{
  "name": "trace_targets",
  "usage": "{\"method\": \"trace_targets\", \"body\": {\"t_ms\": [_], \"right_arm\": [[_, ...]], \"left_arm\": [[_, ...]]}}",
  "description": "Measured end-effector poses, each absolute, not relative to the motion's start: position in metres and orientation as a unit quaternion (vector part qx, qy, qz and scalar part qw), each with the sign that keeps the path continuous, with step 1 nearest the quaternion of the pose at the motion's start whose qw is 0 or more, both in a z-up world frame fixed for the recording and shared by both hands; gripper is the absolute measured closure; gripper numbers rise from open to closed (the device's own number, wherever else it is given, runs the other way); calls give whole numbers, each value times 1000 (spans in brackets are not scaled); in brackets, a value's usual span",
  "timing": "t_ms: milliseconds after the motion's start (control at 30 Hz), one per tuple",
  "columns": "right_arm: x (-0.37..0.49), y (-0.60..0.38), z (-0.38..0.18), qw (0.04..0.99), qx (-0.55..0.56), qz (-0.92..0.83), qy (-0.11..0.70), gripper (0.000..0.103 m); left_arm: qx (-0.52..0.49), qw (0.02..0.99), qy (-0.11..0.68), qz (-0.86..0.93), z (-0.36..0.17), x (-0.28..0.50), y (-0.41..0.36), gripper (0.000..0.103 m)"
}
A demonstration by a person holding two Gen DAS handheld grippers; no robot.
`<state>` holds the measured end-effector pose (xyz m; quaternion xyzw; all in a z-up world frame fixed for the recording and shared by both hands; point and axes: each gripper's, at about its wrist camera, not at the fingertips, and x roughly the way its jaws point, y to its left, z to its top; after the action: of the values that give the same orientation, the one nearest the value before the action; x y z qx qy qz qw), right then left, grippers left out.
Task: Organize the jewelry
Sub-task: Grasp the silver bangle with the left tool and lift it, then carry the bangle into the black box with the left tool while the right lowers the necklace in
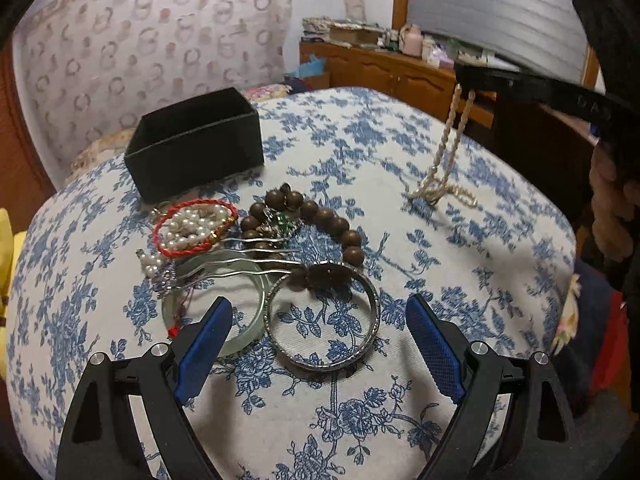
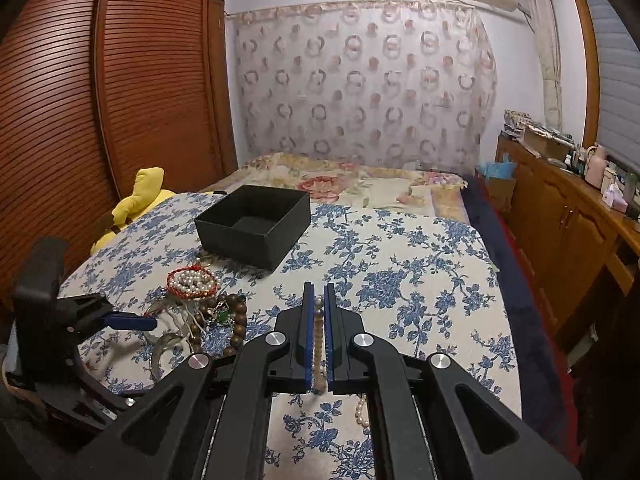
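Pearl necklace (image 1: pixel 448 152) hangs clamped in your right gripper (image 2: pixel 319 300); black box (image 2: pixel 256 224) lies ahead-left; left gripper (image 1: pixel 320 320) gapes empty.

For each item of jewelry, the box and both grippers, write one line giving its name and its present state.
Black box: open, nothing visible inside.
Pearl necklace: clamped and hanging, lower end on the cloth.
Right gripper: shut on the pearl necklace.
Left gripper: open, nothing held, above the bangles.
Silver bangle: lying flat.
Green bangle: lying flat, beside the silver bangle.
Wooden bead bracelet: lying loose.
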<state>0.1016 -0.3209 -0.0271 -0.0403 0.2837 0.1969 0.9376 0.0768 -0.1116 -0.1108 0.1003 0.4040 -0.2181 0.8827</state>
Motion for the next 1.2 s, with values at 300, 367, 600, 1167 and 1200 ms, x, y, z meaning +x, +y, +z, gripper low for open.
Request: {"method": "trace_targets", "body": {"t_ms": [300, 367, 600, 1167, 1200], "right_arm": [[99, -314, -21, 937, -45, 207, 277, 98], [99, -310, -17, 937, -49, 211, 275, 98], [97, -300, 6, 940, -56, 222, 252, 98], [141, -269, 103, 949, -65, 262, 163, 98], [147, -265, 106, 948, -70, 264, 163, 98]], "left_arm": [[127, 886, 400, -198, -114, 74, -111, 45], [111, 886, 400, -205, -111, 74, -106, 45], [68, 899, 377, -214, -83, 76, -85, 45], [46, 919, 341, -194, -20, 154, -52, 45], [44, 919, 342, -193, -19, 160, -50, 45]]}}
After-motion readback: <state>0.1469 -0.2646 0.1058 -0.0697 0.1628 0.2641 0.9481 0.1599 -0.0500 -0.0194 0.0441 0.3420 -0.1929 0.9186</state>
